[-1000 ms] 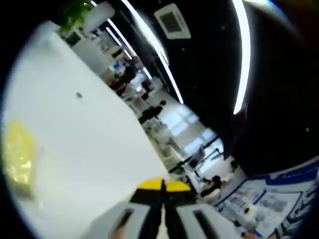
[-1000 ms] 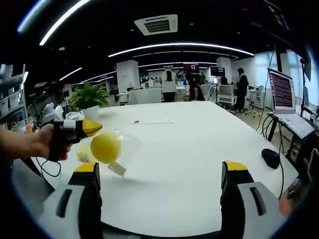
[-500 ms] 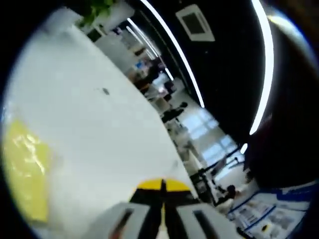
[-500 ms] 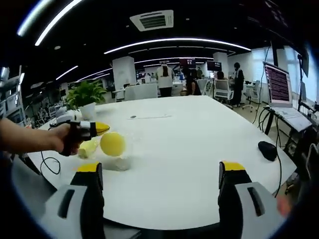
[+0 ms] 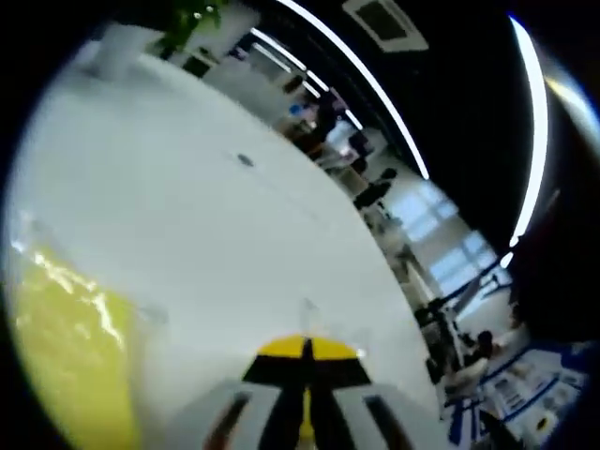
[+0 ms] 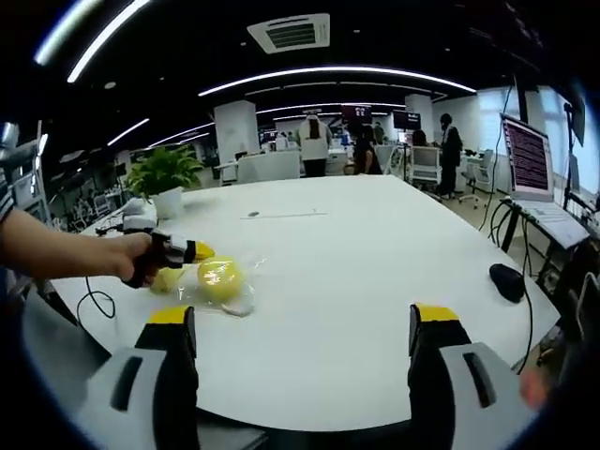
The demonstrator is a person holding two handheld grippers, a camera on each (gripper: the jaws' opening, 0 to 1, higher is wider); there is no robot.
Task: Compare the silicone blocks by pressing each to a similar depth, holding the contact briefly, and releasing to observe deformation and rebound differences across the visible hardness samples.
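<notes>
yellow silicone blocks (image 6: 218, 278): 2 | potted plant (image 6: 164, 178): 1 | laptop (image 6: 531, 173): 1 | mouse (image 6: 508, 281): 1

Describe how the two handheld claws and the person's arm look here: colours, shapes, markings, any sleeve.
The right claw has two wide grey jaws with black inner faces and yellow tips. The left claw has the same grey body, black jaws and yellow tips; from the right gripper view it is a black handle with a yellow nose. The person's hand and forearm are bare, no sleeve visible.

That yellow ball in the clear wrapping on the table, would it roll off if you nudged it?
Probably not far. The yellow ball sits inside a crinkly clear bag, which should drag on the white table. The plastic looks thin and floppy, likely slippery for a gripper.
</notes>
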